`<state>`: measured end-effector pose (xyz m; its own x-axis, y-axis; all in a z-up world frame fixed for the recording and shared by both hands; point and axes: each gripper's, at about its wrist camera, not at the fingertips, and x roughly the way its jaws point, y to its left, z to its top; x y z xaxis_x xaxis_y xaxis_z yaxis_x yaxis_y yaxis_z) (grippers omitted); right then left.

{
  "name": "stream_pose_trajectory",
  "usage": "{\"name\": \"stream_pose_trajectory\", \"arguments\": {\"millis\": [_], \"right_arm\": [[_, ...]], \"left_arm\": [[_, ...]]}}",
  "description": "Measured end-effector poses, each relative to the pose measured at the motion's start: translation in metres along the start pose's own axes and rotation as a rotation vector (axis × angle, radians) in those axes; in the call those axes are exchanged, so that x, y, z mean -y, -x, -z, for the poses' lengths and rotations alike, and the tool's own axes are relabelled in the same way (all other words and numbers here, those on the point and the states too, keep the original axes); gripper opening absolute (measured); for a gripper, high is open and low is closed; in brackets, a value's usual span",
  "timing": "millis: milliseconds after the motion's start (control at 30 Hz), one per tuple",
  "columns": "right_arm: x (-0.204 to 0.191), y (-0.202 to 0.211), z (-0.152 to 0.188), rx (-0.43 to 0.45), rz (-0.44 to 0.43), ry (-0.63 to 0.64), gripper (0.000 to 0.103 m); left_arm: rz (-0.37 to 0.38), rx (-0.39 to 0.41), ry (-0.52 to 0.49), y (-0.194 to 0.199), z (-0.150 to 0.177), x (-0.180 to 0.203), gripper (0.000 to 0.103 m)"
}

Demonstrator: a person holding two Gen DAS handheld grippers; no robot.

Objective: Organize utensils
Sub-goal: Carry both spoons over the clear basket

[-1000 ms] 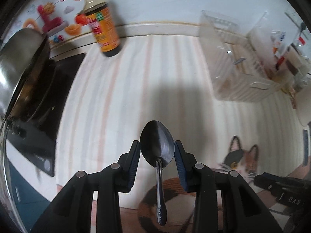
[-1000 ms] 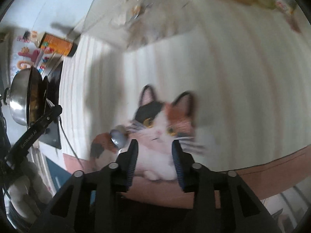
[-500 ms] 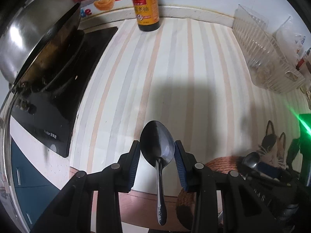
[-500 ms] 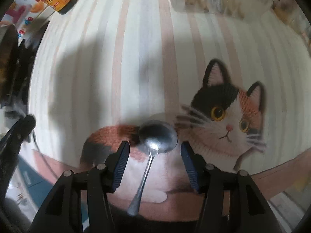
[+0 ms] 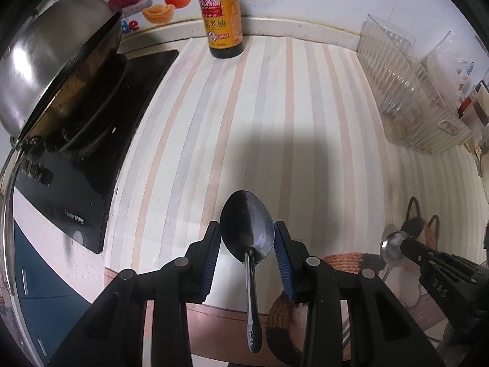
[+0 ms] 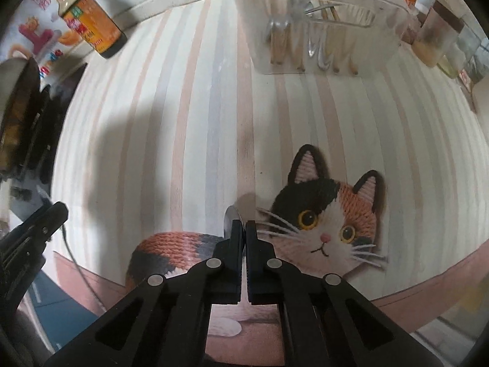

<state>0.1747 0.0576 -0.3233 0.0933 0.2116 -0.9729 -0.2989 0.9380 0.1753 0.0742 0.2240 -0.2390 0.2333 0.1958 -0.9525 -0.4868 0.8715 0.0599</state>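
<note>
My left gripper (image 5: 247,238) is shut on a large metal spoon (image 5: 247,229), bowl between the blue pads, handle hanging back toward the camera, above the striped counter. My right gripper (image 6: 243,235) is shut on a smaller metal spoon (image 6: 229,218), held edge-on over the cat-shaped mat (image 6: 324,214); only part of its bowl shows. In the left wrist view that spoon (image 5: 392,246) sticks out of the right gripper at lower right. A clear plastic organizer tray (image 6: 311,39) with several utensils stands at the back of the counter; it also shows in the left wrist view (image 5: 409,91).
A soy sauce bottle (image 5: 221,15) stands at the back wall. A steel wok (image 5: 58,70) sits on a black stove (image 5: 70,183) at left. Jars and containers (image 6: 437,33) crowd the back right. The counter's front edge runs just below the mat.
My right gripper closed on the small spoon on the cat mat and lifted it, turned edge-on. My left gripper kept its spoon and swung left toward the bottle.
</note>
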Motion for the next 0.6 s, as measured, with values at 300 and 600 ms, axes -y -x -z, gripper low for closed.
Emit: {"name": "stream_pose_trajectory", "arguments": {"millis": [300, 600], "right_arm": [[0.058, 0.081, -0.012, 0.167, -0.073, -0.042, 0.002], [0.123, 0.164, -0.102, 0.328, -0.128, -0.120, 0.002]], "left_arm": [[0.028, 0.071, -0.013, 0.034, -0.028, 0.019, 0.032], [0.200, 0.176, -0.038, 0.103, -0.100, 0.077, 0.032]]}}
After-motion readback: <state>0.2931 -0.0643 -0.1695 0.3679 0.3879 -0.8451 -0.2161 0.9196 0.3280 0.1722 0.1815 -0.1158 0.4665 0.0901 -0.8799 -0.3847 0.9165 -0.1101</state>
